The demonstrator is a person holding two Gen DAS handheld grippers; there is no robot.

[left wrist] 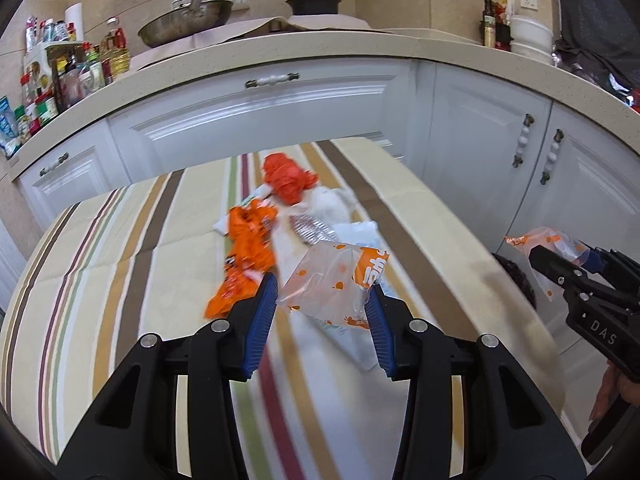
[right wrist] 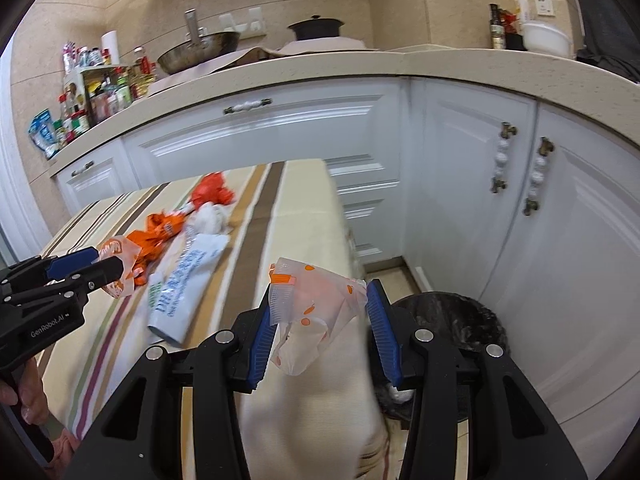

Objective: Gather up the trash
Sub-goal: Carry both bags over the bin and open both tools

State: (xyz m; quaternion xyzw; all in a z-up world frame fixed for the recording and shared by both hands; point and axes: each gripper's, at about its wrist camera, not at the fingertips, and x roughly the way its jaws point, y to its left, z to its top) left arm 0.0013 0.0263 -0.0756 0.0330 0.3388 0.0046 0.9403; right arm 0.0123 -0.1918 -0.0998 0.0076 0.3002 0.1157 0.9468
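Observation:
Trash lies on a striped tablecloth [left wrist: 120, 280]: an orange wrapper [left wrist: 244, 256], a red-orange crumpled bag [left wrist: 288, 178], white tissue [left wrist: 332, 206], a foil piece [left wrist: 314, 230] and a white tube pack [right wrist: 184, 284]. My left gripper [left wrist: 322, 302] is open, its pads either side of a clear orange-dotted bag [left wrist: 336, 280]; it also shows in the right wrist view [right wrist: 80, 268]. My right gripper [right wrist: 320, 316] has its jaws apart with a clear orange-dotted wrapper [right wrist: 316, 312] between them, touching the left pad; it shows in the left wrist view [left wrist: 560, 264] past the table's right edge.
A black-lined bin [right wrist: 448, 320] stands on the floor right of the table, under my right gripper. White cabinets [left wrist: 260, 120] and a counter with a wok [left wrist: 188, 20], a pot [left wrist: 314, 2] and bottles [left wrist: 60, 76] lie behind.

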